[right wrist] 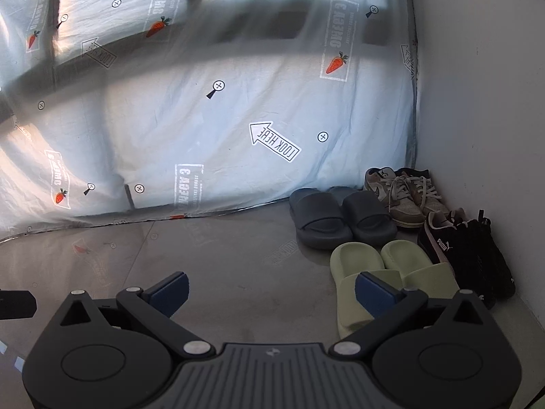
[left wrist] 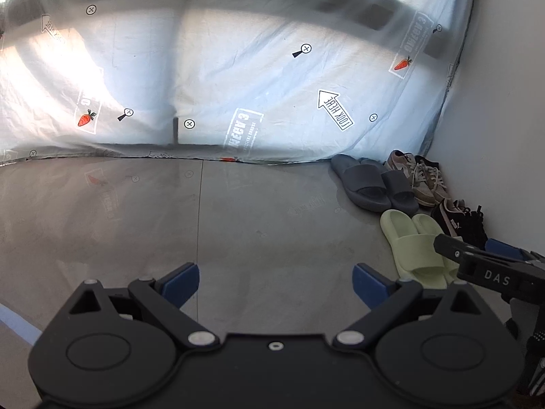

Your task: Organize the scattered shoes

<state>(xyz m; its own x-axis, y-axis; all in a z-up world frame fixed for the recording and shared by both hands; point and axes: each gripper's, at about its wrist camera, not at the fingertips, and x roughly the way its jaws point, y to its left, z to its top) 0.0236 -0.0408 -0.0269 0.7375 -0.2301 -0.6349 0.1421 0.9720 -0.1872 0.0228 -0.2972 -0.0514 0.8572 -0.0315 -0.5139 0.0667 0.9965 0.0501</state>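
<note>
Grey, glossy floor tiles [right wrist: 218, 259] are seen under both grippers, and the print of the sheet is mirrored faintly on them. A pale blue sheet [right wrist: 211, 129] printed with carrots, arrows and small round marks is hung behind the floor, with light and dark bars showing through it. A plain white wall [right wrist: 477, 102] closes the room on the right side.

Four pairs of shoes are counted, set together in the corner where sheet and wall meet. Two dark grey slides [right wrist: 337, 218] are placed at the back, beside two beige lace-up sneakers [right wrist: 405, 197] next to the wall. Two light green slides [right wrist: 385, 276] are placed in front, beside two black sneakers [right wrist: 473, 255] against the wall.

The left gripper [left wrist: 276, 283] is held wide apart over bare floor, and nothing is gripped between its blue pads. The right gripper [right wrist: 272, 293] is also spread fully, and nothing is gripped by it; its right pad only overlaps the green slides in the right wrist view.

In the left wrist view, the green slides [left wrist: 415, 248] and black sneakers [left wrist: 463, 221] are partly covered by the right gripper [left wrist: 494, 272]. What stands behind the sheet cannot be made out.
</note>
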